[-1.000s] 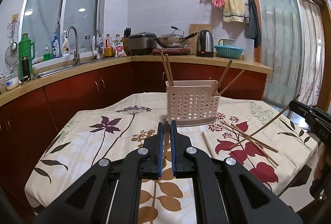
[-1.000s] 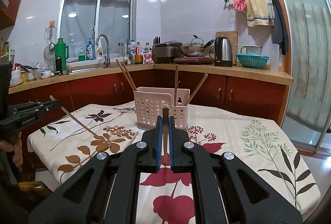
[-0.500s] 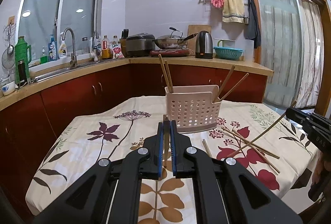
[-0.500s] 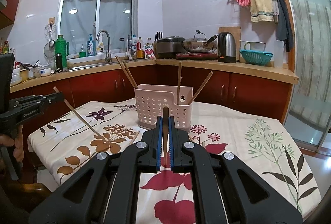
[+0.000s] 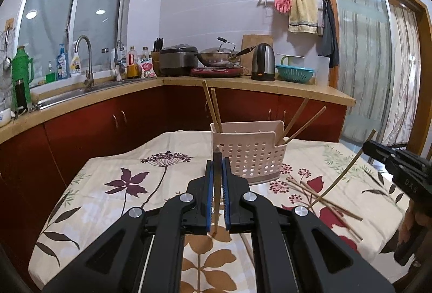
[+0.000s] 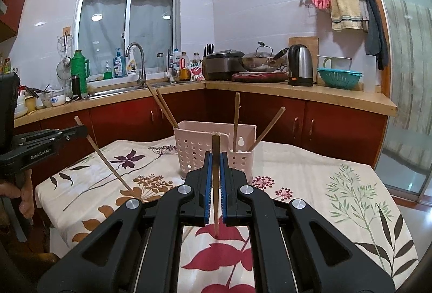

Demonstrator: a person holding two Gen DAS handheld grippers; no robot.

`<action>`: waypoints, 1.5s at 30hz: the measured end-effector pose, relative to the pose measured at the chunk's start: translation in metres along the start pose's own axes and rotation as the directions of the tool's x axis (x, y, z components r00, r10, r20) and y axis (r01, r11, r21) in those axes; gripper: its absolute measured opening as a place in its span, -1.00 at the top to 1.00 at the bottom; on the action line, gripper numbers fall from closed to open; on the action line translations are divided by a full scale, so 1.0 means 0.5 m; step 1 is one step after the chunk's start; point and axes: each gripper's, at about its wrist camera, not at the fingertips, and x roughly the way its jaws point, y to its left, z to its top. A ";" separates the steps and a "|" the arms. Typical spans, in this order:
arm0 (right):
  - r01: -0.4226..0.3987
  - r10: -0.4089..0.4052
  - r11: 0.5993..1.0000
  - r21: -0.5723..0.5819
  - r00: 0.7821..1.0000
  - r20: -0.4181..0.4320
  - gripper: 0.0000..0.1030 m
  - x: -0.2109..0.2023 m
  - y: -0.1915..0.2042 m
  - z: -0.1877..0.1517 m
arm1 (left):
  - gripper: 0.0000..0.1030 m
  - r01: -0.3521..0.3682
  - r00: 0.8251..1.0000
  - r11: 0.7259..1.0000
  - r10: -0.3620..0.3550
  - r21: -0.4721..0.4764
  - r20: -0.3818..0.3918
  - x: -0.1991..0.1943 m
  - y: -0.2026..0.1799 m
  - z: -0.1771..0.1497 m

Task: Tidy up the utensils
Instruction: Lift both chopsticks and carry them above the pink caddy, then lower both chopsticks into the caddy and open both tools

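Lifting clear of the counter (image 5: 113, 201), both grippers, left (image 5: 216, 174) and right (image 6: 215, 171), stay clamped on one chopstick (image 6: 215, 185) each, approaching the pink utensil basket (image 5: 251, 155); loose chopsticks (image 5: 318, 198) remain near its right edge.

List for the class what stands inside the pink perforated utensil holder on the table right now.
Four wooden chopsticks stand inside the utensil holder: two lean left at its left end, two at its right end. Its walls hide their lower ends and anything lying at the bottom.
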 end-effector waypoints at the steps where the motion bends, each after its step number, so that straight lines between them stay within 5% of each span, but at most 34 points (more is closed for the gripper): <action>1: 0.000 0.000 1.000 -0.001 1.000 0.006 0.88 -0.002 0.000 0.006 | 0.87 0.004 1.000 1.000 -0.004 -0.002 0.002 0.000 0.001 0.004; 14: 0.025 -0.023 1.000 -0.017 0.990 0.141 0.88 -0.009 -0.028 0.109 | 0.87 0.054 0.990 0.998 -0.060 0.045 0.131 -0.003 -0.033 0.118; 28: 0.084 -0.066 0.996 -0.042 0.948 0.310 0.88 0.045 -0.080 0.215 | 0.87 0.040 0.953 0.996 -0.060 0.075 0.297 0.054 -0.055 0.229; 45: 0.042 -0.038 0.999 -0.014 0.980 0.196 0.88 0.206 -0.110 0.185 | 0.87 0.057 0.942 0.998 -0.065 0.035 0.331 0.135 -0.037 0.283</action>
